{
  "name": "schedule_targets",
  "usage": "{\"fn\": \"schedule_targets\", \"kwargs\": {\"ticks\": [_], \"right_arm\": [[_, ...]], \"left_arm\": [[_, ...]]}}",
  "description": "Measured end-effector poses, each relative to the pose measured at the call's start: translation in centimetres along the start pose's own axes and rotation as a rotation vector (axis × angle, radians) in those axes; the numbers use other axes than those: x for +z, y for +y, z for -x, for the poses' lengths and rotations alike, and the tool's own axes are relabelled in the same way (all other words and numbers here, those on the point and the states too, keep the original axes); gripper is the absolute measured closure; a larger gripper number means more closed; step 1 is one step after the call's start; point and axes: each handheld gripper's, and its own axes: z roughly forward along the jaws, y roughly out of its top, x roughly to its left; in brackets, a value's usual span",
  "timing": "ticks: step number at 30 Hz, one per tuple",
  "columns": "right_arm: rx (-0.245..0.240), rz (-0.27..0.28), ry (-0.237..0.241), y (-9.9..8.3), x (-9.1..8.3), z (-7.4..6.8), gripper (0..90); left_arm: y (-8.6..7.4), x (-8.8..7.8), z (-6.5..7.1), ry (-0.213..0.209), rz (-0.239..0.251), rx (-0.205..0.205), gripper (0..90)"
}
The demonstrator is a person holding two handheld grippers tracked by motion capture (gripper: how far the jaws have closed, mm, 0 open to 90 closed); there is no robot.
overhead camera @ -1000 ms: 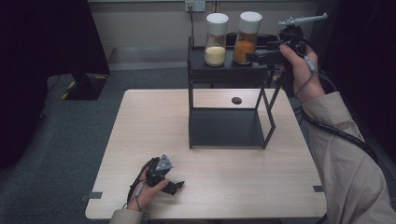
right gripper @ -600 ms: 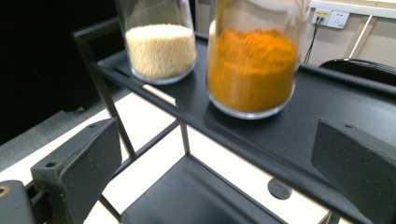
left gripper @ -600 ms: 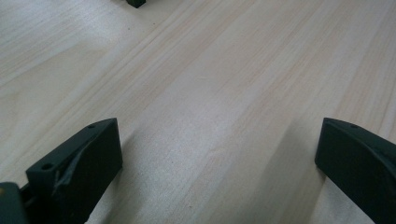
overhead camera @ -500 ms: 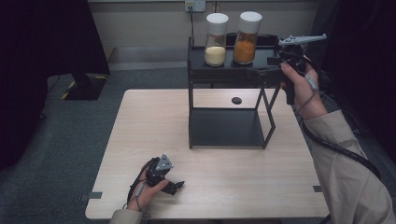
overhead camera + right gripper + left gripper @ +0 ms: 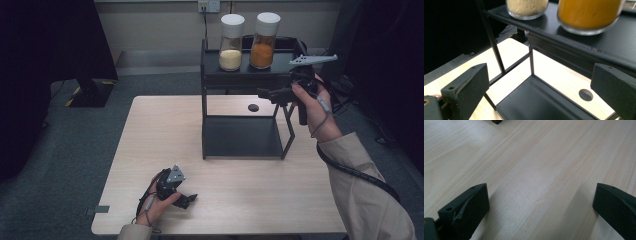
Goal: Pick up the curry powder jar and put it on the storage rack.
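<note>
A black two-tier rack (image 5: pixel 245 75) stands at the back of the wooden table (image 5: pixel 165 130). On its top shelf are two white-lidded jars, one with pale grains (image 5: pixel 231 42) and one with orange powder (image 5: pixel 263 40). My right gripper (image 5: pixel 265 93) is in the air at the rack's right side, just below the top shelf, open and holding nothing. In the right gripper view (image 5: pixel 539 87) the pale jar (image 5: pixel 526 6) and orange jar (image 5: pixel 589 15) sit above the wide-apart jaws. My left gripper (image 5: pixel 187 200) rests open on the table front, holding nothing (image 5: pixel 540 205).
The rack's lower shelf (image 5: pixel 242 137) is bare; it also appears in the right gripper view (image 5: pixel 541 100). A round cable hole (image 5: pixel 253 107) lies in the table behind the rack. Dark curtains hang at both sides. A wall socket (image 5: pixel 209 6) sits behind the jars.
My right gripper has dropped from the level of the jars to just under the top shelf, staying open. The left gripper has stayed where it was.
</note>
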Motion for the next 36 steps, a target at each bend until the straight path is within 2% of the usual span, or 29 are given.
{"fn": "schedule_targets", "kwargs": {"ticks": [14, 23, 36], "right_arm": [[0.017, -0.041, 0.045, -3.1, 1.3, -0.2, 1.2], [0.023, -0.038, 0.066, -4.5, 1.7, -0.3, 1.2], [0.041, -0.052, 0.107, -7.8, 2.8, 0.0, 1.1]], "left_arm": [[0.0, 0.0, 0.0, 0.000, 0.000, 0.000, 0.0], [0.0, 0.0, 0.0, 0.000, 0.001, -0.001, 0.0], [0.0, 0.0, 0.0, 0.000, 0.000, 0.000, 0.0]]}}
